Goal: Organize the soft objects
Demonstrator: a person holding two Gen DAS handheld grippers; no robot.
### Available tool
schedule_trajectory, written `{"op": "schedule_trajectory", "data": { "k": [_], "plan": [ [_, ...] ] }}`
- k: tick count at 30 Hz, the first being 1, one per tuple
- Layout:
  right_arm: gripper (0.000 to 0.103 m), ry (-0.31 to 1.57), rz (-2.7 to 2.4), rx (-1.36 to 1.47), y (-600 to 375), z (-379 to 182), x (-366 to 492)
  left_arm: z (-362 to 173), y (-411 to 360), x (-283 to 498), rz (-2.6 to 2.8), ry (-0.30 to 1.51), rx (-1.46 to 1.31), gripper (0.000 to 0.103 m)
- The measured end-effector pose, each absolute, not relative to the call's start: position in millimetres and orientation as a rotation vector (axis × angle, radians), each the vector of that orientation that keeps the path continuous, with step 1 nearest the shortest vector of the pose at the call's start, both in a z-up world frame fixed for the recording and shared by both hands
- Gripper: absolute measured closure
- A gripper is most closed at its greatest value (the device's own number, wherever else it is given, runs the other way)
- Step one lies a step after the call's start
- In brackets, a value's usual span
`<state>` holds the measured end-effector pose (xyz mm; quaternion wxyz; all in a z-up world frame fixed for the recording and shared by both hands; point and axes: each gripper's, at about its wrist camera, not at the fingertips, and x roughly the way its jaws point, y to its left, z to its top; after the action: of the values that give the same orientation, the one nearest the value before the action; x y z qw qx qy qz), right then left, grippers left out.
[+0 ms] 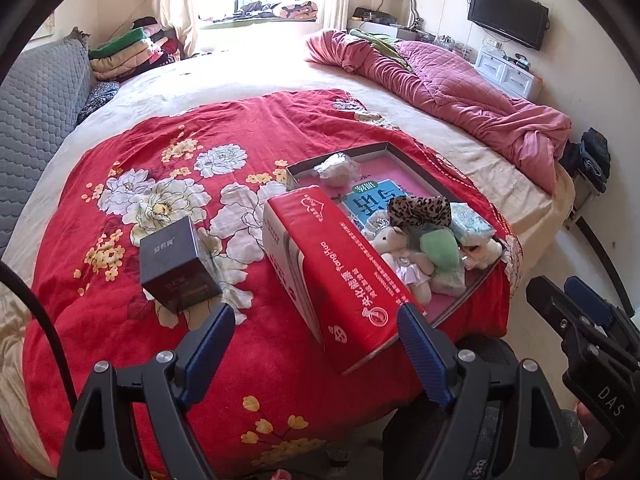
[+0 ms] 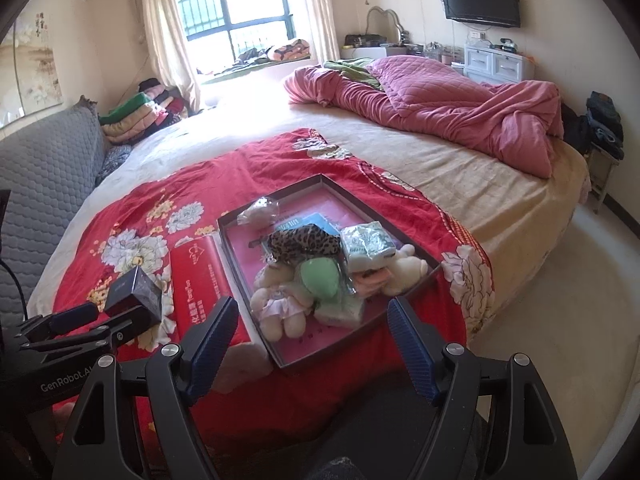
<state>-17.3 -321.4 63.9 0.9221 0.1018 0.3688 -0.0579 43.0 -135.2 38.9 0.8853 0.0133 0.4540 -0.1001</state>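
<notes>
A shallow dark tray (image 2: pixel 256 334) with a pink bottom lies on the red flowered blanket (image 1: pixel 120 208). In it lie a cream plush doll (image 2: pixel 280 300), a green soft toy (image 2: pixel 320 280), a leopard-print cloth (image 2: pixel 304 242), a tissue pack (image 2: pixel 370 244), a white plush (image 2: pixel 408 268) and a wrapped ball (image 2: pixel 258 210). The tray also shows in the left wrist view (image 1: pixel 400 152). My left gripper (image 1: pixel 316 322) is open and empty, in front of a red tissue box (image 1: pixel 332 272). My right gripper (image 2: pixel 310 316) is open and empty, just before the tray's near end.
A dark square box (image 1: pixel 176 264) stands on the blanket left of the red box. A crumpled pink quilt (image 2: pixel 448 108) lies at the far right of the bed. A grey padded headboard (image 1: pixel 36 120) is at left. The bed edge and floor (image 2: pixel 560 320) are at right.
</notes>
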Motion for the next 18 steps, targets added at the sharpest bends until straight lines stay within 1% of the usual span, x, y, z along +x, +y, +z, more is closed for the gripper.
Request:
{"op": "schedule_trajectory", "data": {
  "k": [12, 18],
  "plan": [
    [0.025, 0.839, -0.127, 0.159, -311.5, 56.4, -41.0, 34.4, -135.0, 21.4, -0.212, 0.947, 0.05, 0.02],
    [0.025, 0.838, -0.148, 0.158, -317.2, 54.1, -45.9, 31.1, -136.6, 17.0, -0.214, 0.959, 0.056, 0.02]
  ]
}}
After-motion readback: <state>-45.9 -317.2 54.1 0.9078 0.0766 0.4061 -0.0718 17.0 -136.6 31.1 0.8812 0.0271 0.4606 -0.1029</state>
